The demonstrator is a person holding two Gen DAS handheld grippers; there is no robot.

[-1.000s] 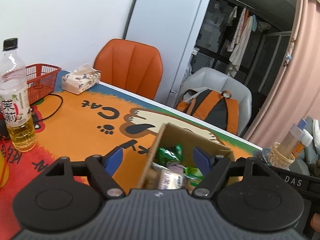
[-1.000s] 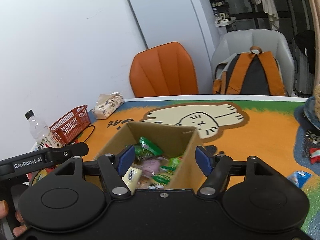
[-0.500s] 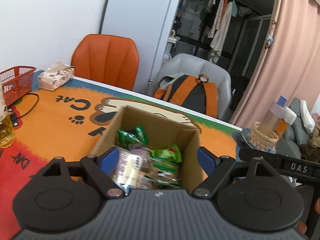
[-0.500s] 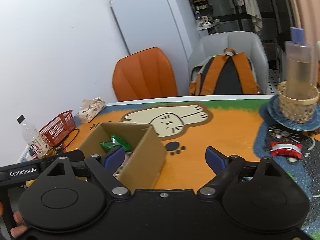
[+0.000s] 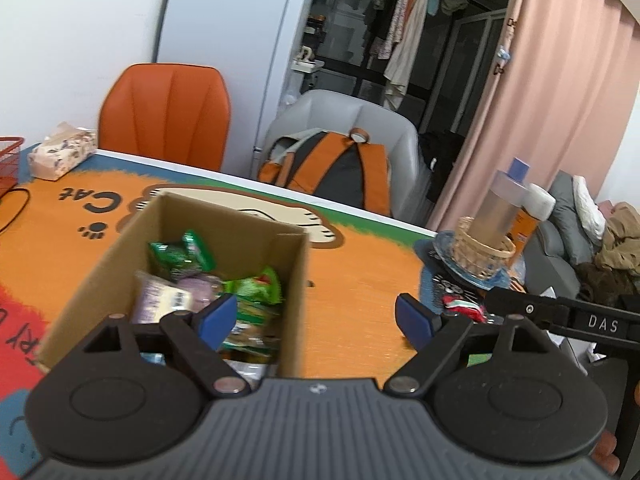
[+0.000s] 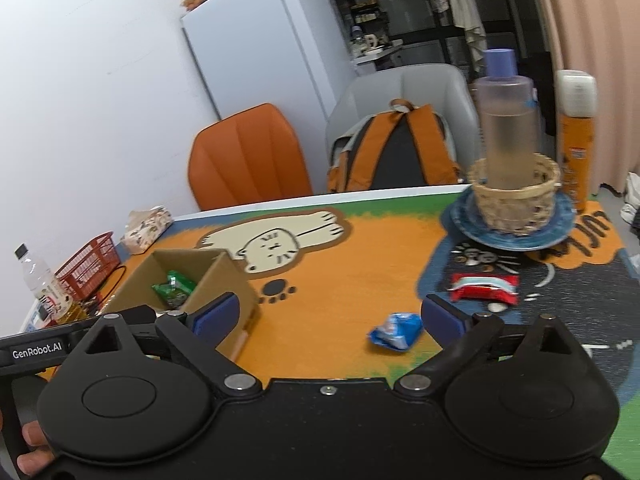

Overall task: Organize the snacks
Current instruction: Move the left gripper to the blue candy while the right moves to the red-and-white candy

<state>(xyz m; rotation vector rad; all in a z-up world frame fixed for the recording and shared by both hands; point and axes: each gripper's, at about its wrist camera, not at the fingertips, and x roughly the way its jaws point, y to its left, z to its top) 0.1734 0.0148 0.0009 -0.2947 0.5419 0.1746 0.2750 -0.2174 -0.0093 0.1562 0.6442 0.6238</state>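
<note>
Mostly done: cardboard box (image 6: 192,280) holds several packets; blue packet (image 6: 396,330) at 1 o'clock and red packet (image 6: 484,288) at 2 o'clock of the right hand-held gripper (image 6: 328,316) remain on the worktop (image 6: 340,280), its jaws just opening, empty; left hand-held gripper (image 5: 316,316) released.

White wall (image 6: 100,80), orange chair (image 5: 164,116), grey chair (image 5: 344,120), white fridge (image 6: 264,48), pink curtain (image 5: 560,80).

Both views have swung rightward: the cardboard box (image 5: 180,272) slid from centre toward 9 o'clock. The right gripper (image 6: 330,316) jaws have just been opening, now empty, framing a newly visible blue packet (image 6: 396,330) toward 3 o'clock.
</note>
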